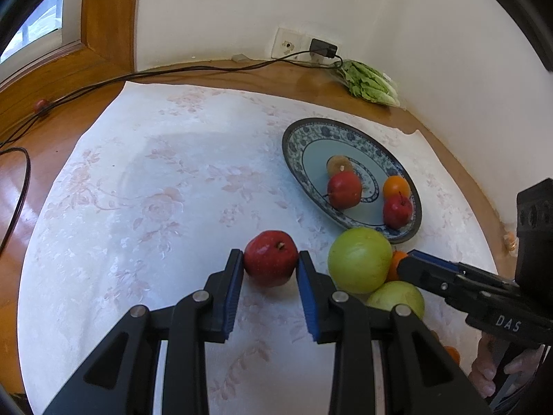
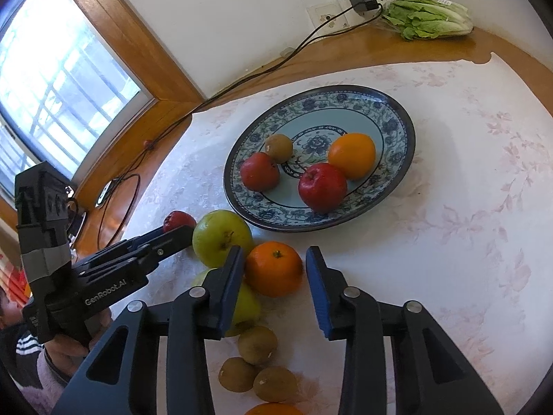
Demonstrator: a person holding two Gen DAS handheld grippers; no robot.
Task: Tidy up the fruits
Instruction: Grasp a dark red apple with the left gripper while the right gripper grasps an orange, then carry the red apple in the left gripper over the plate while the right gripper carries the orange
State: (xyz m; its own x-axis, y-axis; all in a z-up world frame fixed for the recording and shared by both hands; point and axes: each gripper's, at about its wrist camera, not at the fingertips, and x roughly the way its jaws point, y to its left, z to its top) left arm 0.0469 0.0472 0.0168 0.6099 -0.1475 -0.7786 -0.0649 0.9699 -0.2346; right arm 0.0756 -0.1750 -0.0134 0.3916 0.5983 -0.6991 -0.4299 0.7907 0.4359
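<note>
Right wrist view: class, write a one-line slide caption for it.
Right gripper, open, straddles an orange on the cloth, in front of a plate of fruit.

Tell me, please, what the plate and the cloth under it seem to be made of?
The plate looks like glazed ceramic: glossy surface, painted blue floral pattern, dark rim. The cloth looks like thin plastic or coated fabric, hard to tell which: white, faint pink flower print, a slight sheen, lying flat with a torn edge.

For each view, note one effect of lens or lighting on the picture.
Left wrist view: fisheye bends the tablecloth edge into a curve, corners vignetted black. Right wrist view: the window is overexposed; glare sits on the plate and the red apple.
</note>
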